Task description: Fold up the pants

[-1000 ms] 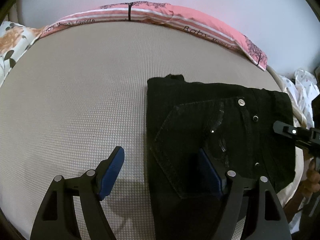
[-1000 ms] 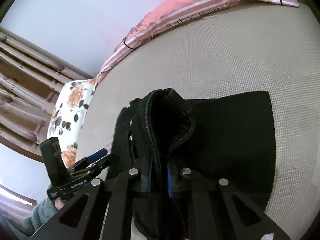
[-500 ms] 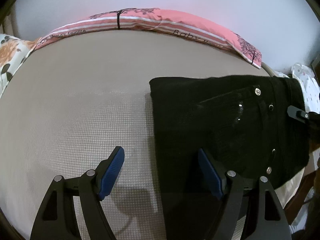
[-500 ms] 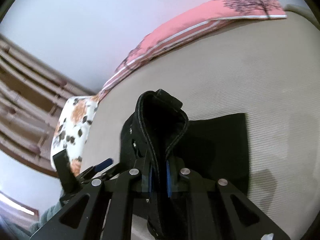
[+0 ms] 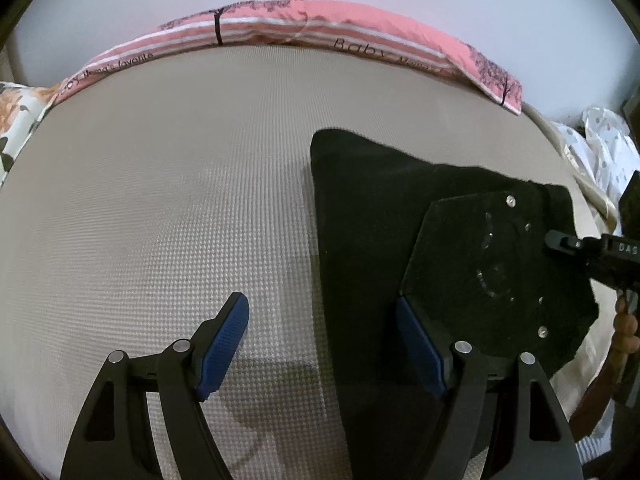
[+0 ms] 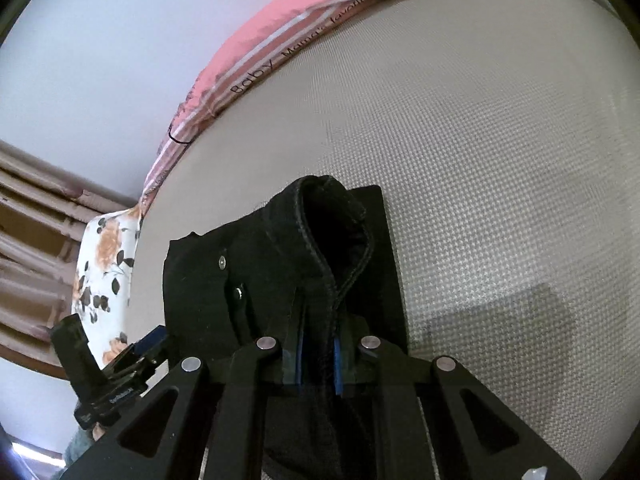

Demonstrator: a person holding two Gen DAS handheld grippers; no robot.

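From the left wrist view, my left hand-held gripper [image 5: 322, 344] hangs with its blue pads spread wide and nothing between them. One pad sits over the bare bed [image 5: 160, 208]; the other hovers over the near edge of the pants [image 5: 368, 232]. The black pants lie on the bed's right half as a compact folded block, the back pocket and its rivets facing up. At the far right edge the right hand-held gripper [image 5: 554, 240] reaches in at the waistband side. A pink pillow [image 5: 320, 28] runs along the head of the bed, well apart from the cloth.

From the right wrist view, the right hand-held gripper [image 6: 318, 356] has a thick ridge of the pants' waistband [image 6: 332, 216] standing up between its pads. The jaws are opening, yet the denim looks pinched between the pads, so I judge the grip is only starting to let go. The rest of the pants spreads flat on the bed beneath and to the left. The left hand-held gripper shows at the lower left, beside a floral cushion [image 6: 104, 264].

I judge the fold is laid over and this is the release at its end. Next I'd finish opening the right jaws and draw them back low without dragging the waistband, then check that the top layer lies square. The left could press the near edge flat.
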